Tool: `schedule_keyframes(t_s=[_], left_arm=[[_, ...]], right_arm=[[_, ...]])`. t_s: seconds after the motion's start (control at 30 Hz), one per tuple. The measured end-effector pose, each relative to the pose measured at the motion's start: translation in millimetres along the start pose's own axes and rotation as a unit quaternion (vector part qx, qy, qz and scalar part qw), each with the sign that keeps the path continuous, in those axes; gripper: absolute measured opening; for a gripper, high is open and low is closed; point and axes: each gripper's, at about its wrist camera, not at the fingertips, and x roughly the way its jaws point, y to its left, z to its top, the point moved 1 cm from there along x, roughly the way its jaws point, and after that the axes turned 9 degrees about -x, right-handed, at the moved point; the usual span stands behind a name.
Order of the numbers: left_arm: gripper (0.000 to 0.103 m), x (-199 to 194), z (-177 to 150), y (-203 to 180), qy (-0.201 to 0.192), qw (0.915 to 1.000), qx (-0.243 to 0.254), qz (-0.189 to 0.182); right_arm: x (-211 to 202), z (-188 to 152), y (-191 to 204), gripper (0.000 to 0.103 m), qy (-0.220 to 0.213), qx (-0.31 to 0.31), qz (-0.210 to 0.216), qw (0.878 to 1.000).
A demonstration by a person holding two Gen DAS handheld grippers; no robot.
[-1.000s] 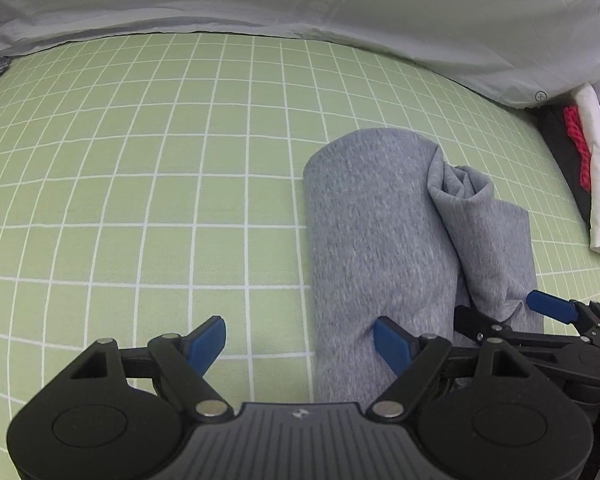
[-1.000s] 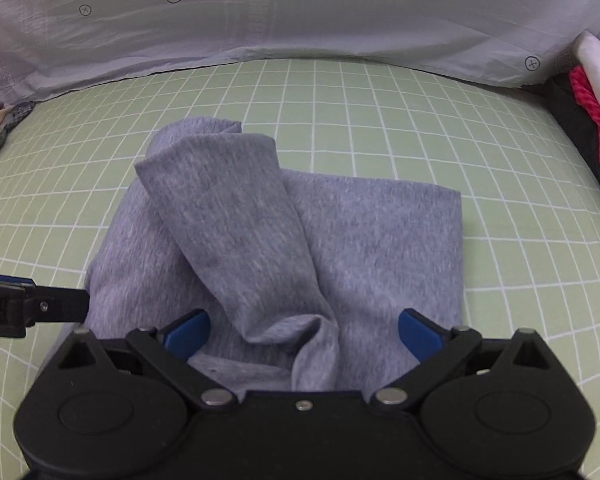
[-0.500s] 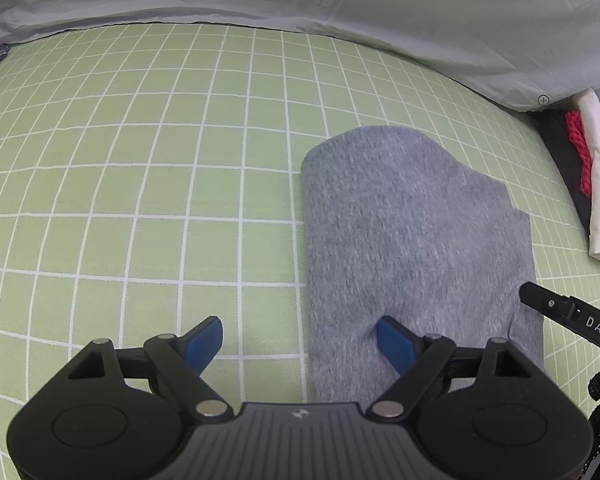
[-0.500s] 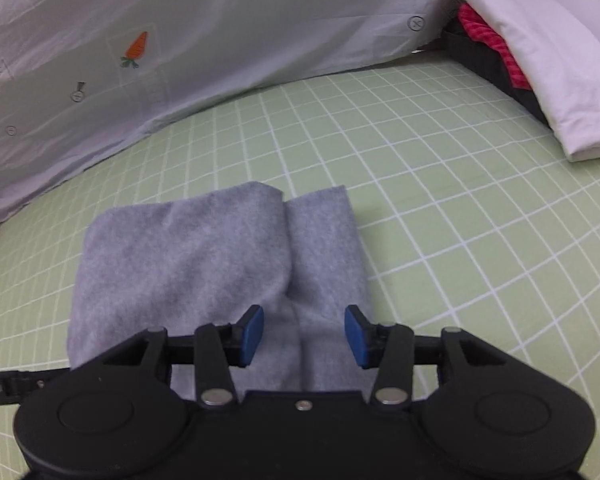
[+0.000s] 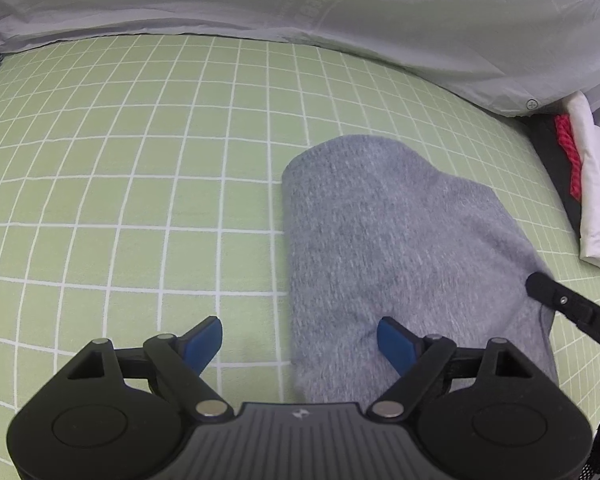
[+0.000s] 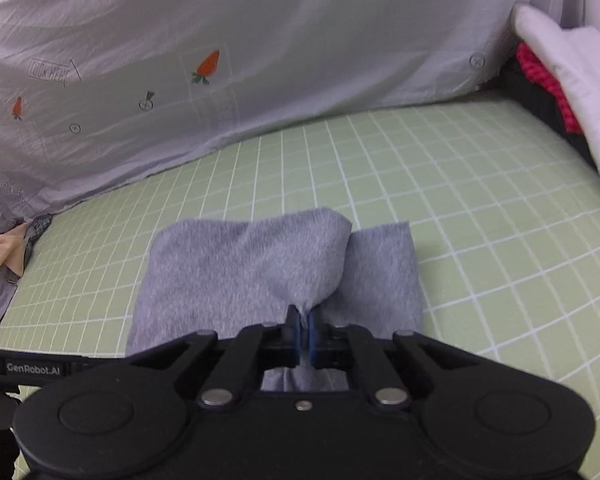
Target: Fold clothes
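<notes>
A grey folded garment (image 5: 396, 232) lies on the green checked sheet (image 5: 140, 168). My left gripper (image 5: 300, 342) is open, its right fingertip over the garment's near left edge, its left fingertip over bare sheet. In the right wrist view the same garment (image 6: 252, 264) lies in front, and my right gripper (image 6: 303, 330) is shut on a pinched fold of it at the near edge. The right gripper's side shows at the right edge of the left wrist view (image 5: 568, 312).
A white printed sheet (image 6: 260, 60) hangs along the back. A stack of white, red and black clothes (image 6: 560, 80) sits at the right. Loose beige and grey clothes (image 6: 0, 260) lie at the far left.
The raised flap of the garment was laid flat. My right gripper pulled back, then closed from open onto a fold at the near edge. My left gripper stayed open in place.
</notes>
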Motion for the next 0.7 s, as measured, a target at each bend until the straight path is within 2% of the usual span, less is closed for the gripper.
schedule_keyframes(t_s=[0.07, 0.1, 0.17, 0.23, 0.27, 0.33, 0.37, 0.4, 0.47, 0.57, 0.63, 0.7], left_arm=[[0.085, -5.2, -0.4, -10.2, -0.011, 0.9996, 0.019, -0.019], [0.086, -7.5, -0.8, -15.1, -0.017, 0.9991, 0.028, -0.027], [0.089, -9.1, -2.0, -22.0, -0.021, 0.9982, 0.043, -0.037], [0.090, -4.5, -2.5, -23.1, -0.011, 0.9981, 0.041, -0.045], [0.090, -0.6, -3.0, -22.0, -0.002, 0.9983, 0.037, -0.045], [0.090, 7.0, -4.2, -19.5, 0.018, 0.9983, 0.030, -0.047], [0.090, 10.3, -5.7, -17.3, 0.027, 0.9981, 0.022, -0.051], [0.090, 13.6, -7.1, -15.0, 0.037, 0.9977, 0.015, -0.056], [0.090, 20.0, -9.5, -11.9, 0.053, 0.9966, 0.002, -0.064], [0.090, 28.7, -9.0, -11.4, 0.068, 0.9952, -0.007, -0.070], [0.088, 31.5, -6.5, -11.6, 0.071, 0.9940, -0.013, -0.082], [0.070, 35.8, -3.4, -12.4, 0.079, 0.9919, -0.017, -0.098]], right_arm=[[-18.1, 7.6, -8.3, 0.004, -0.023, -0.003, -0.026, 0.999], [-20.7, 7.9, -15.3, 0.004, -0.020, 0.003, -0.039, 0.999], [-12.5, 2.1, -30.9, 0.005, 0.014, 0.020, -0.057, 0.998], [3.3, -10.5, -45.3, 0.016, 0.064, 0.045, -0.069, 0.995], [7.7, -17.6, -51.3, 0.024, 0.076, 0.068, -0.068, 0.992], [10.2, -26.4, -56.7, 0.042, 0.078, 0.106, -0.045, 0.990], [11.8, -27.9, -56.7, 0.059, 0.079, 0.112, -0.036, 0.990], [15.2, -28.5, -55.2, 0.066, 0.081, 0.110, -0.030, 0.990], [22.6, -29.6, -52.2, 0.068, 0.087, 0.108, -0.021, 0.990], [36.1, -31.2, -48.1, 0.076, 0.106, 0.106, -0.016, 0.989], [41.0, -30.9, -44.4, 0.076, 0.111, 0.097, -0.012, 0.989], [42.4, -29.9, -40.7, 0.076, 0.108, 0.094, -0.003, 0.990]])
